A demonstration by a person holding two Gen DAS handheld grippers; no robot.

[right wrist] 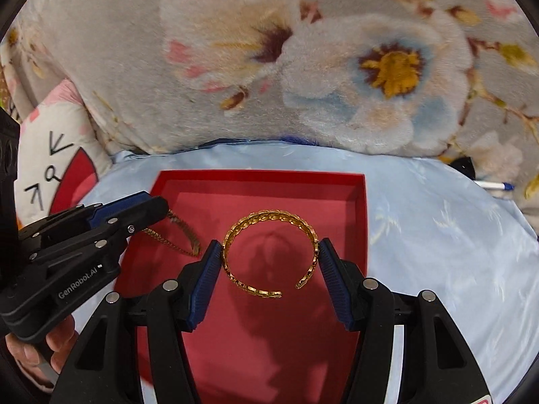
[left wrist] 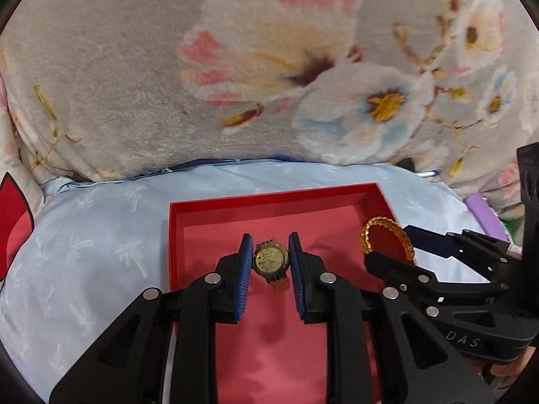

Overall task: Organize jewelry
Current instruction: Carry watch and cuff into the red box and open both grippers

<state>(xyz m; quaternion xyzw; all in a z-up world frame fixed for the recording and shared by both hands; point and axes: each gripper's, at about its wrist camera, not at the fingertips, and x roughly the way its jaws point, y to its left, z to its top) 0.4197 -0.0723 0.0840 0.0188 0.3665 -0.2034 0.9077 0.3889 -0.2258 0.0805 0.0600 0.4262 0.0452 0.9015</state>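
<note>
A gold watch (left wrist: 271, 258) with a round pale dial sits between the blue pads of my left gripper (left wrist: 270, 245), which is shut on its case. Its strap (right wrist: 175, 235) dangles below the left gripper (right wrist: 156, 202) in the right wrist view. My right gripper (right wrist: 269, 245) is shut on a gold open cuff bracelet (right wrist: 269, 219), one pad on each side. From the left wrist view the bracelet (left wrist: 387, 230) and right gripper (left wrist: 390, 242) are at the right. Both pieces hang over a shallow red box (left wrist: 269, 195) (right wrist: 259, 173) and cast shadows on its floor.
The red box rests on a light blue satin pillow (left wrist: 84, 235) (right wrist: 438, 229). A plush floral blanket (left wrist: 134, 67) rises behind it. A white and red cushion (right wrist: 50, 155) lies to the left, a pen (right wrist: 495, 187) to the right. A hand (right wrist: 57, 340) grips the left tool.
</note>
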